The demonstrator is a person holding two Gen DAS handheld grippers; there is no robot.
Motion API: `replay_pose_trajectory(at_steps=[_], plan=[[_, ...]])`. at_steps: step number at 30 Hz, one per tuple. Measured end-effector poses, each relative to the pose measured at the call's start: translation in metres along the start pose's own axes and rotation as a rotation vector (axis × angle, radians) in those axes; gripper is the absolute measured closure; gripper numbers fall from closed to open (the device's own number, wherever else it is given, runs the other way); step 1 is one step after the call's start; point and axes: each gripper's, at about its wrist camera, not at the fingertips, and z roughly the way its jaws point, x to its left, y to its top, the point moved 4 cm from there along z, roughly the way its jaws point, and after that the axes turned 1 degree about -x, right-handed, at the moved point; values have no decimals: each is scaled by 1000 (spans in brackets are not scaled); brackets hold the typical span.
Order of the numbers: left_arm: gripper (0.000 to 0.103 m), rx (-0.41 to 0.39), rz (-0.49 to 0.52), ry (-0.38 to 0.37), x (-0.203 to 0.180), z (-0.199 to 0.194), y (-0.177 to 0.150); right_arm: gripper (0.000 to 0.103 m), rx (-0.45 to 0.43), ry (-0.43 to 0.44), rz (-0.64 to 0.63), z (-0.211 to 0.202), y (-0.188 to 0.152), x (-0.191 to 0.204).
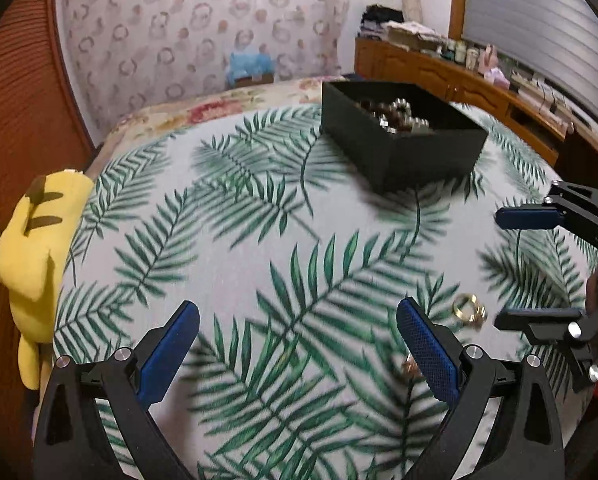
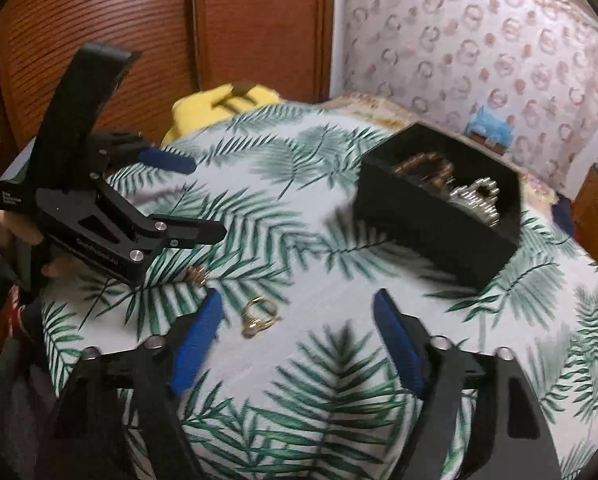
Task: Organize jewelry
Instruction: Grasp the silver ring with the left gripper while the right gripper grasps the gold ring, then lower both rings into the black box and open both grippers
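A gold ring (image 2: 259, 316) lies on the palm-leaf cloth (image 2: 319, 380), just inside the left finger of my right gripper (image 2: 299, 298). That gripper is open and its pads are off the ring. A smaller gold piece (image 2: 198, 275) lies a little farther left, close under my left gripper (image 2: 209, 200). In the left wrist view my left gripper (image 1: 297, 308) is open with only cloth between its fingers. The small gold piece (image 1: 409, 368) sits beside its right finger, and the gold ring (image 1: 469, 308) lies by my right gripper (image 1: 499, 266). A black box (image 1: 419, 152) (image 2: 419, 220) holds beaded jewelry (image 1: 399, 116).
A yellow plush toy (image 1: 39, 248) hangs off the cloth's left edge. A brown slatted wardrobe (image 2: 119, 20) stands behind it. A wooden dresser (image 1: 459, 76) with bottles and clutter runs along the right. A hand (image 2: 3, 220) holds the left gripper.
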Motion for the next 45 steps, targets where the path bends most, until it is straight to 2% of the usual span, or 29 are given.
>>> replay_pose_trajectory(at_steps=[6, 10, 14, 21, 26, 28, 30, 31, 33, 34, 36, 40, 45], plan=[[8, 14, 8, -14, -2, -5, -13, 51, 60, 23, -25, 13, -3, 10], [8, 15, 8, -27, -5, -11, -20, 58, 71, 14, -49, 15, -3, 12], [8, 12, 16, -36, -12, -16, -25, 82, 70, 10, -55, 14, -2, 10], [8, -23, -17, -83, -19, -27, -23, 82, 65, 5, -44, 7, -6, 4], [8, -36, 11, -116, -35, -30, -23, 82, 38, -13, -12, -1, -7, -4], [17, -34, 32, -125, -41, -28, -23, 82, 30, -13, 4, -5, -8, -8], [33, -23, 56, -123, -48, -25, -24, 82, 23, -16, 18, -8, -9, -12], [37, -20, 67, -120, -50, -24, -25, 82, 22, -17, 20, -8, -9, -14], [52, -14, 79, -119, -54, -23, -25, 82, 18, -24, 24, -10, -9, -16], [56, -11, 86, -122, -56, -21, -26, 82, 16, -25, 26, -11, -9, -17], [74, -6, 94, -123, -59, -20, -27, 82, 12, -28, 28, -12, -9, -19], [89, -8, 114, -114, -61, -19, -29, 82, 6, -28, 29, -14, -9, -20], [88, -29, 121, -101, -62, -22, -18, 82, 0, -38, 27, -15, -6, -24]])
